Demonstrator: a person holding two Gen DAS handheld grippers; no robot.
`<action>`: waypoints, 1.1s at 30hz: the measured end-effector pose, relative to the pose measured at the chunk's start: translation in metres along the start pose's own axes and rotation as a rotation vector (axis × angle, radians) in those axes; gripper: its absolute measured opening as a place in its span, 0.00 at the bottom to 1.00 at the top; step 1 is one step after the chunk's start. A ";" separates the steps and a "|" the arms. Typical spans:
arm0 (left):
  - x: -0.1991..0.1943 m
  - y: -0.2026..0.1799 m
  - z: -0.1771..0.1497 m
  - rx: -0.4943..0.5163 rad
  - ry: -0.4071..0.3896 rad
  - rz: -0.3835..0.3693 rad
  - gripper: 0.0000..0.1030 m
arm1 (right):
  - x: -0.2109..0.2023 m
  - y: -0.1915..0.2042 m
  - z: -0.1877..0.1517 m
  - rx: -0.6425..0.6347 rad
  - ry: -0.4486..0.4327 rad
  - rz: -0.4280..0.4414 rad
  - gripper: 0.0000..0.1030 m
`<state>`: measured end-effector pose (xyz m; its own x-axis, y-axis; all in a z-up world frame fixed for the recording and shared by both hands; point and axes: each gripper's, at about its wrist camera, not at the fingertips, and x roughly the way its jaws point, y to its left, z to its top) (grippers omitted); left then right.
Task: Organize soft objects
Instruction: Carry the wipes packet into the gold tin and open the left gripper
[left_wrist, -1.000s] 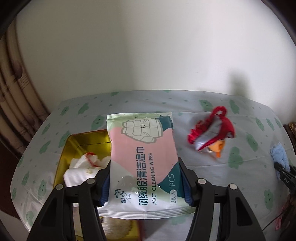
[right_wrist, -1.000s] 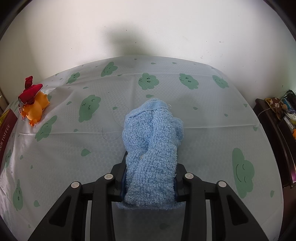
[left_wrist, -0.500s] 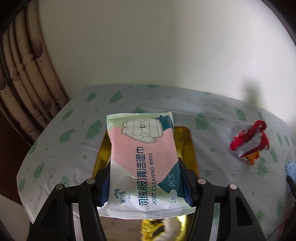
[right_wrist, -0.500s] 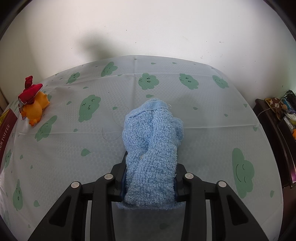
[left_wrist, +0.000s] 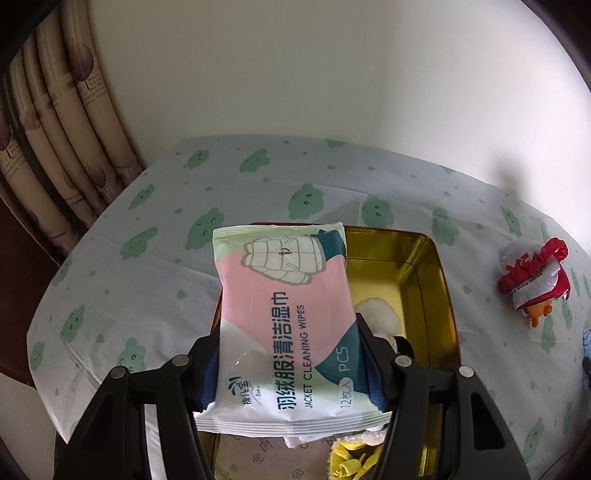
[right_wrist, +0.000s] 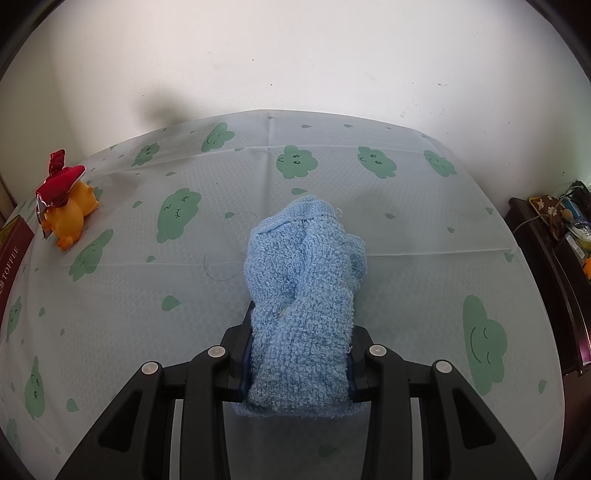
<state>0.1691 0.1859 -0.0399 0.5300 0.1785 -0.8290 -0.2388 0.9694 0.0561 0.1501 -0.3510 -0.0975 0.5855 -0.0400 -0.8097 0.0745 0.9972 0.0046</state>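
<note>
Nearest, left wrist view: the left gripper (left_wrist: 291, 363) is clenched on a pack of jacket cleaning wipes (left_wrist: 284, 317), its fingers (left_wrist: 371, 363) pressing the pack's 2 long sides near the bottom so the printed face stays flat toward the camera. The pack hangs above a gold tin (left_wrist: 439, 295), which looks like the collecting place for the soft things. Inside it, partly hidden by the pack: something white (left_wrist: 380, 314), something yellow (left_wrist: 351, 461) at the lower edge (neither clear enough to name). Judgement: the side grip keeps the pack level for setting down into the tin; the step in hand is lining it up over the opening.

Farther out, to the right of the tin and well apart from it, a duck toy (left_wrist: 532, 277), orange with red and white wrapping, lies on the table (left_wrist: 147, 280) with its cloud-print cloth. Curtain (left_wrist: 55, 140) at far left.

Right wrist view: the right gripper (right_wrist: 299, 363) is clenched on a blue towel (right_wrist: 303, 295), bunched between the fingers (right_wrist: 245, 360), the free end slumped forward toward the cloth; whether it rests on it I cannot tell. Probably held ready for its turn. The duck sits far left; a dark red box edge (right_wrist: 11, 258) beside it.
</note>
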 end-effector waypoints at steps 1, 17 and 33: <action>0.001 0.001 0.000 -0.006 0.001 -0.007 0.61 | 0.000 0.000 0.000 -0.001 0.000 -0.001 0.34; -0.006 0.009 0.001 -0.016 0.014 -0.031 0.64 | 0.000 0.001 0.000 -0.002 0.001 -0.003 0.34; -0.016 0.010 0.014 -0.011 -0.020 -0.052 0.69 | -0.001 0.000 0.000 -0.005 0.002 -0.006 0.34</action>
<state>0.1696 0.1953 -0.0183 0.5584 0.1317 -0.8191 -0.2195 0.9756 0.0072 0.1497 -0.3506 -0.0970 0.5835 -0.0459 -0.8108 0.0743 0.9972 -0.0030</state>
